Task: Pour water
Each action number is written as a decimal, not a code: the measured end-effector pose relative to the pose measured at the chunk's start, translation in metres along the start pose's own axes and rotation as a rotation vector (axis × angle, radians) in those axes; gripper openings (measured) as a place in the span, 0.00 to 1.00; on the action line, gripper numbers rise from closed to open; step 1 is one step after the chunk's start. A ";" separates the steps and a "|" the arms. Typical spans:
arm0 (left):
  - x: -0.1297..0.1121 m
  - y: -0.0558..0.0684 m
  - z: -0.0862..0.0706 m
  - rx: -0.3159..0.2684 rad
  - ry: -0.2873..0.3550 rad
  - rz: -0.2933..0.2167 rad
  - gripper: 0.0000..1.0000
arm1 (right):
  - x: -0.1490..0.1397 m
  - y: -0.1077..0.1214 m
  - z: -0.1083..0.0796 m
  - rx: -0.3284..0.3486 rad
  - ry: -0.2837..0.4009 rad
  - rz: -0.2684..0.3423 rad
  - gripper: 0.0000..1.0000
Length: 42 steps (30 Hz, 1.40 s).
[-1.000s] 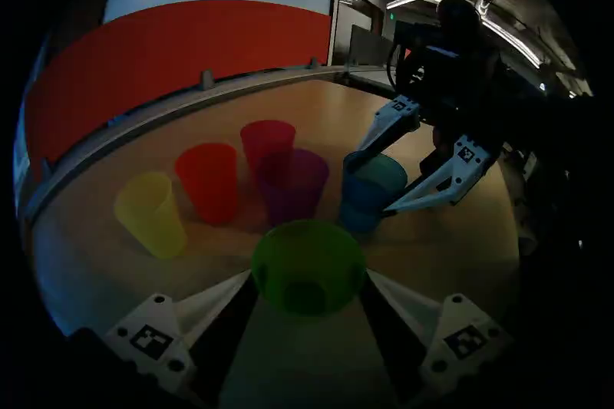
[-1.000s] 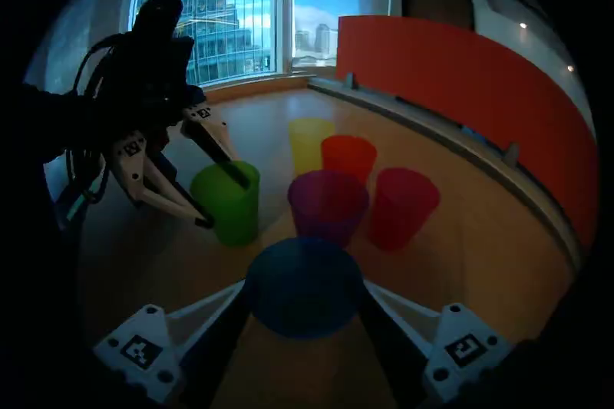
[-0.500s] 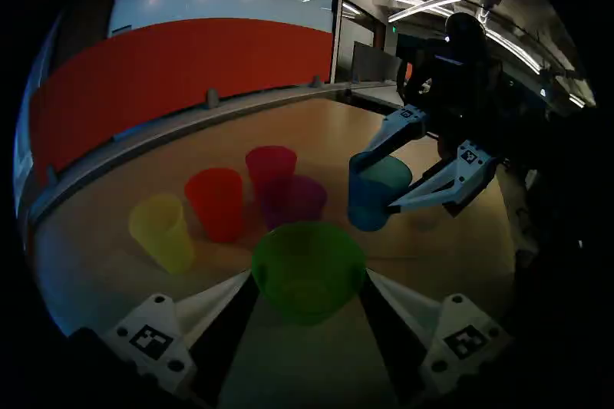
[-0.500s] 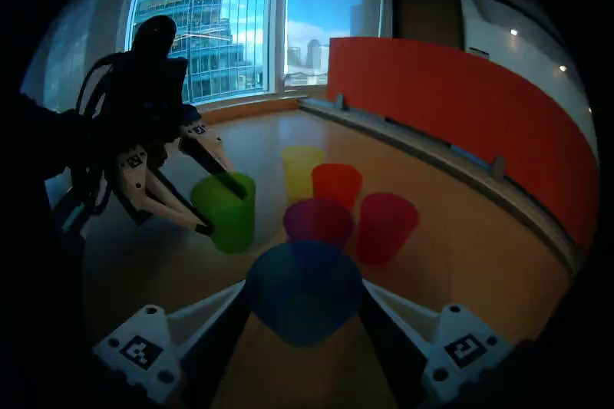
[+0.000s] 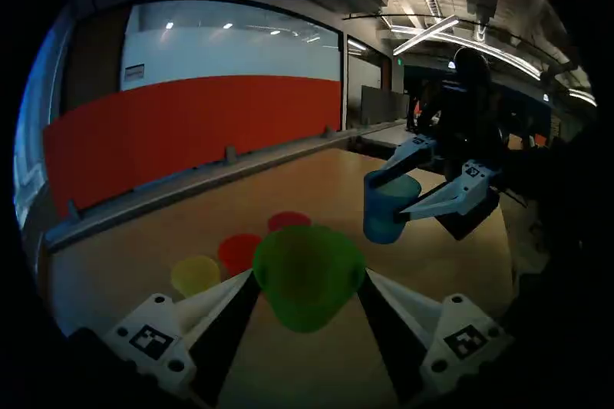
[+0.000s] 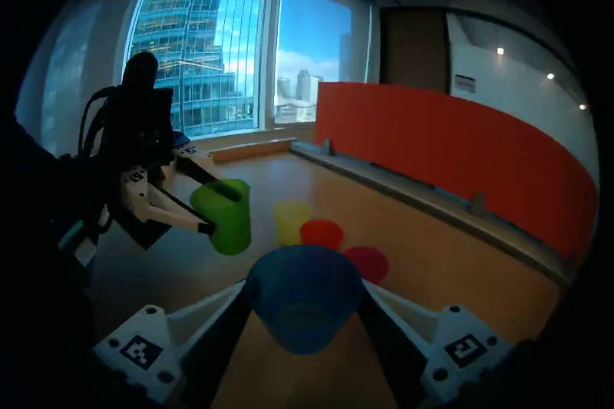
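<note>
While aloft, two cups (image 5: pixel 308 275) (image 6: pixel 303 305); three below.

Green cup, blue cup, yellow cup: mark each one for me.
green cup (image 5: pixel 308 275), left gripper view, middle of its side wall.
blue cup (image 6: pixel 304 298), right gripper view, middle of its side wall.
yellow cup (image 6: pixel 291 220), right gripper view, its side wall.

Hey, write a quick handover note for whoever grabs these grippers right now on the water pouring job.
Left hand-held gripper: shut on the green cup, upright, off the table.
Right hand-held gripper: shut on the blue cup, upright, also held up.
Yellow cup, orange cup and red cup stand on the table below.
Done: both cups picked up. To do: the pour; neither cup tilts yet; can't tell which holds water.
</note>
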State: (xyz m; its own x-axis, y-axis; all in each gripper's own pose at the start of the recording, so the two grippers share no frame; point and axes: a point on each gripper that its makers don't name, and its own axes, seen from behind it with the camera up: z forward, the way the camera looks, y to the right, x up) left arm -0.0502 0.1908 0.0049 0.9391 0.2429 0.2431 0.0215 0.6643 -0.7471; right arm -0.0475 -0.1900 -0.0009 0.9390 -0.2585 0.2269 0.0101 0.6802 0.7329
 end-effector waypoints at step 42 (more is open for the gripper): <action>0.074 0.008 -0.031 -0.001 0.251 0.004 0.87 | 0.099 -0.001 -0.028 -0.044 0.244 -0.004 0.92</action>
State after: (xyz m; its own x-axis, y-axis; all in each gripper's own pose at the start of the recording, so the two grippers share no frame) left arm 0.0306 0.1923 -0.0023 0.9949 0.0628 0.0791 0.0176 0.6629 -0.7485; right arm 0.0555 -0.1967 0.0029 0.9941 -0.0914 0.0583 0.0239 0.7099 0.7039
